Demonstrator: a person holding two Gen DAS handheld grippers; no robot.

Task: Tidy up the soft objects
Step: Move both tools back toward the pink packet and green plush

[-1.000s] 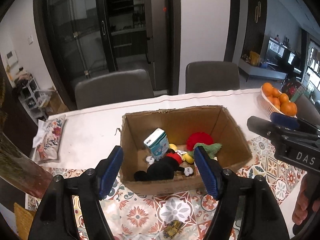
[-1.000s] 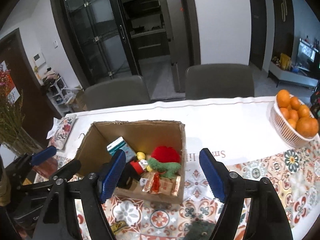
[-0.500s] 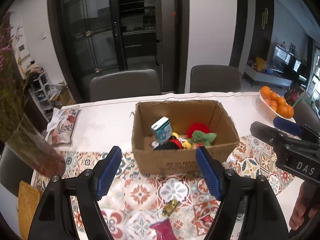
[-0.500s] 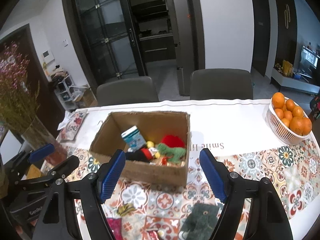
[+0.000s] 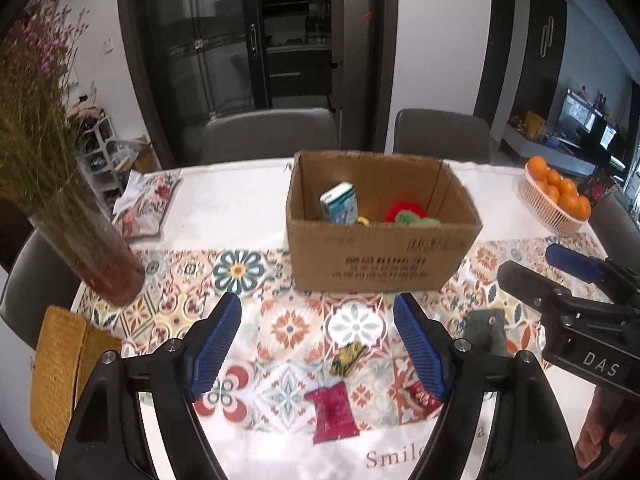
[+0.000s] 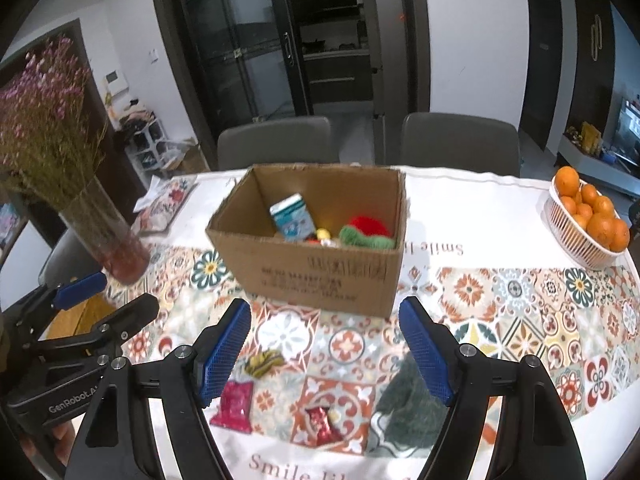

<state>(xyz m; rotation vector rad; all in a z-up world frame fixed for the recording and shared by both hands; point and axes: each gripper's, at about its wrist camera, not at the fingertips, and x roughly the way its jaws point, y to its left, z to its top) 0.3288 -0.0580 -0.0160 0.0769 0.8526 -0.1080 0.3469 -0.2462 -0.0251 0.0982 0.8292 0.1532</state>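
Observation:
A cardboard box point(image 5: 380, 256) point(image 6: 320, 268) stands mid-table and holds a small carton point(image 5: 339, 203), a red soft toy point(image 5: 402, 211) and a green plush point(image 6: 366, 238). On the patterned cloth in front lie a grey-green plush point(image 6: 408, 400) point(image 5: 486, 330), a yellow toy point(image 5: 348, 358) point(image 6: 262, 362), a magenta packet point(image 5: 334, 412) point(image 6: 234, 402) and a red wrapper point(image 6: 322, 424). My left gripper point(image 5: 318, 346) is open and empty, back from the box. My right gripper point(image 6: 324, 350) is open and empty, with the grey-green plush by its right finger.
A glass vase of dried flowers point(image 5: 86, 240) stands at the left. A basket of oranges point(image 6: 588, 220) sits at the right. A floral pouch point(image 5: 146, 208) lies at the far left, a yellow woven mat point(image 5: 60, 372) at the near left edge. Chairs stand behind the table.
Both grippers have pulled back and away from the box, still open. The loose items on the cloth in front of the box have come into view.

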